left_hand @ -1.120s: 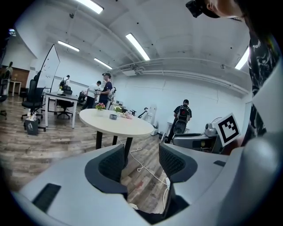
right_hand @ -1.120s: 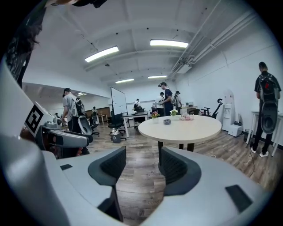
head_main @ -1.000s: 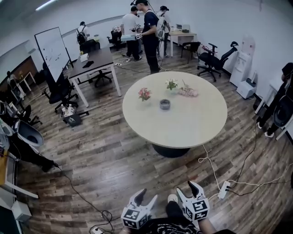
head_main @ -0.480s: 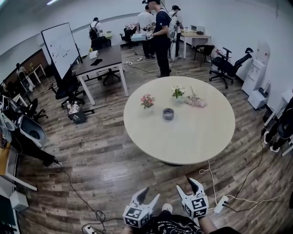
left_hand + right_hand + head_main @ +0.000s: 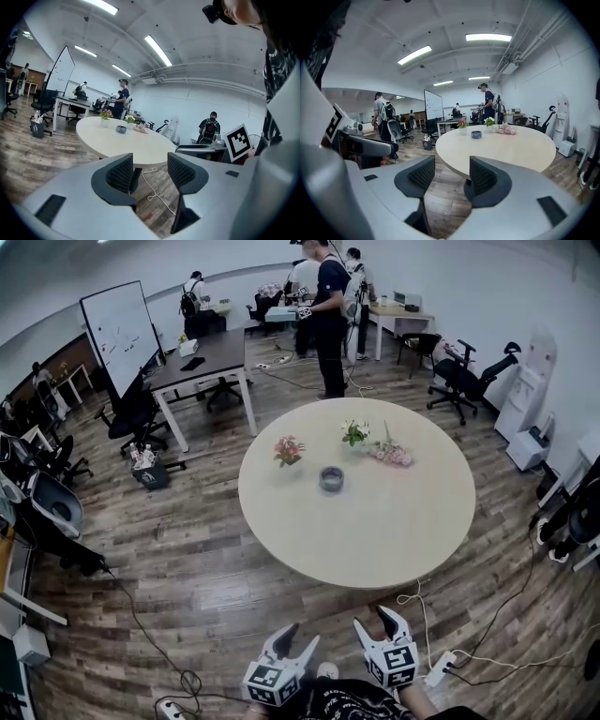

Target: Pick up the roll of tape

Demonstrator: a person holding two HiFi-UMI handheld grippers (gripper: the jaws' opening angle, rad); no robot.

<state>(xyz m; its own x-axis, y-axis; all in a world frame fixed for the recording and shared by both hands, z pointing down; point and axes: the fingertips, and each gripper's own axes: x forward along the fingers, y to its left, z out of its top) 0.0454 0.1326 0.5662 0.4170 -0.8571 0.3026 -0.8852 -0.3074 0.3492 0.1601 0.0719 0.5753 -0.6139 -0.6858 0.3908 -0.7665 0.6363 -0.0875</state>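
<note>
One roll of tape (image 5: 331,479), two flower pots (image 5: 289,451), one bouquet (image 5: 390,455)

The roll of tape (image 5: 331,479) is small, dark grey and round, lying flat on the pale round counter (image 5: 375,531), near the flowers, untouched.

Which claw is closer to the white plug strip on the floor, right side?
Right. The right claw hovers just left of the white plastic plug strip; the left claw sits farther left, beyond it.
</note>
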